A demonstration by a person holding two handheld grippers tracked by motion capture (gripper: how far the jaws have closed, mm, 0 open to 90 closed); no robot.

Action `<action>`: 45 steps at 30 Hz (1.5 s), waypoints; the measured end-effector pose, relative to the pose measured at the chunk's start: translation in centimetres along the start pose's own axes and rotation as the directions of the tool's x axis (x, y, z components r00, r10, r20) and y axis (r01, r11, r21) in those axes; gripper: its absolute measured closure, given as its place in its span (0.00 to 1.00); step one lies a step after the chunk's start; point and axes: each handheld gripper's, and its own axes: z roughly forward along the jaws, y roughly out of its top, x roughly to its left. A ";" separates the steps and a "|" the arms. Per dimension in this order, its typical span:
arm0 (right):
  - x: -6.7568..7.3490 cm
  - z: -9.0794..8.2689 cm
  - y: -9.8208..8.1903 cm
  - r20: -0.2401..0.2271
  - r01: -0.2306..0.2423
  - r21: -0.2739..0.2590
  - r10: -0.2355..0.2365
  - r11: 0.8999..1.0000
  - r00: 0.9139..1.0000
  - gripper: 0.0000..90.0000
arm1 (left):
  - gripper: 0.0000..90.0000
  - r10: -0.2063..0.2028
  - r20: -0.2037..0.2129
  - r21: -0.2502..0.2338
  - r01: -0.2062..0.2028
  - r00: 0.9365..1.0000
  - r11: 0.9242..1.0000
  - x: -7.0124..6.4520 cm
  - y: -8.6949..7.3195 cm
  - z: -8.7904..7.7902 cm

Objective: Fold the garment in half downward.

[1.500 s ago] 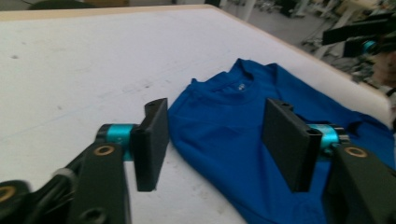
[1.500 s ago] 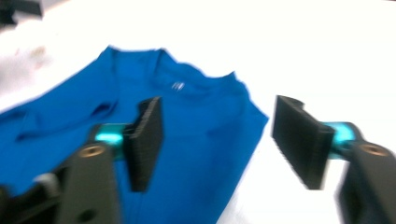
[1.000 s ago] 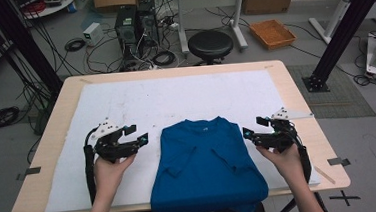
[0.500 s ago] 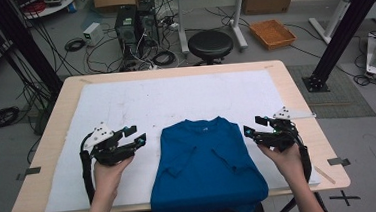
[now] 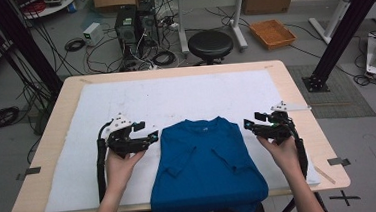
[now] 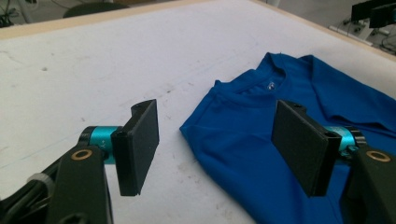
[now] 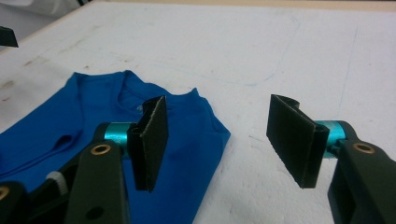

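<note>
The folded blue shirt (image 5: pixel 205 170) lies on the white mat (image 5: pixel 175 94), its hem over the mat's near edge. The left gripper (image 5: pixel 150 137) and right gripper (image 5: pixel 250 123) flank its shoulders, jaws apart and empty, the left's just widened, the right's just narrowed. The gripper views show the collar label; the high view shows the hem.

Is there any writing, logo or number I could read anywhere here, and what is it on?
No text here can be read.
Small pale mark inside the collar of the blue T-shirt: too small and blurred to read.
Black cross on the floor: tape, a marker, not lettering.
</note>
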 end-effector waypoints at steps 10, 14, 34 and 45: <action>0.3 4.1 1.4 0.030 0.011 0.114 -0.014 0.993 0.999 0.66 | 0.53 0.014 0.039 0.121 -0.019 0.999 0.992 0.1 1.6 5.8; 0.6 6.2 1.6 0.041 0.032 0.197 -0.041 0.980 0.998 0.71 | 0.53 0.023 0.048 0.204 -0.032 0.999 0.978 -0.1 1.8 7.9; 0.3 7.7 1.0 0.072 0.057 0.220 -0.074 0.974 0.995 0.88 | 0.74 0.040 -0.064 0.263 -0.022 0.997 0.965 0.5 1.2 8.7; 0.1 10.1 1.2 0.022 0.066 0.278 -0.075 0.958 0.997 0.76 | 0.71 -0.033 -0.010 0.288 0.034 0.999 0.957 0.3 1.2 10.5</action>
